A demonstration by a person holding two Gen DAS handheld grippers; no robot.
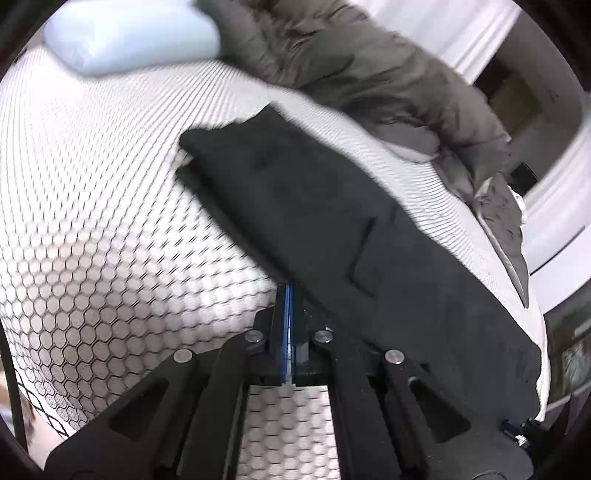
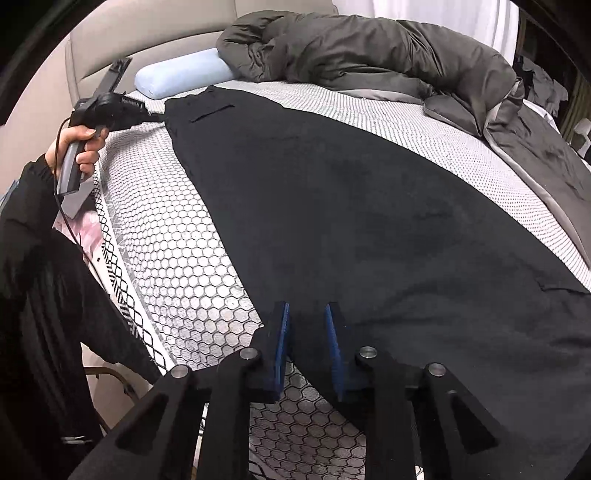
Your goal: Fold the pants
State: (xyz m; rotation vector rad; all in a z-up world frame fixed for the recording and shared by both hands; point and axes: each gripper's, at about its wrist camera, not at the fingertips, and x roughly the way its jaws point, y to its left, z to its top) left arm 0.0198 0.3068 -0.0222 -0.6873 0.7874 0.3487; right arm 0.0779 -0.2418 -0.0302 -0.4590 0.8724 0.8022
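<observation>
Black pants lie flat and lengthwise on the honeycomb-patterned mattress. A pocket slit shows near their far end. My left gripper has its blue pads pressed together at the pants' left edge. In the right wrist view the left gripper sits at the far waist corner, held by a hand, and seems to pinch the fabric there. At the near end my right gripper has its blue pads apart. The pants' edge lies flat between them and neither pad presses on it.
A light blue pillow lies at the bed's head, beside a rumpled grey duvet along the far side. A person's dark sleeve stands at the mattress's left edge. A beige headboard rises behind.
</observation>
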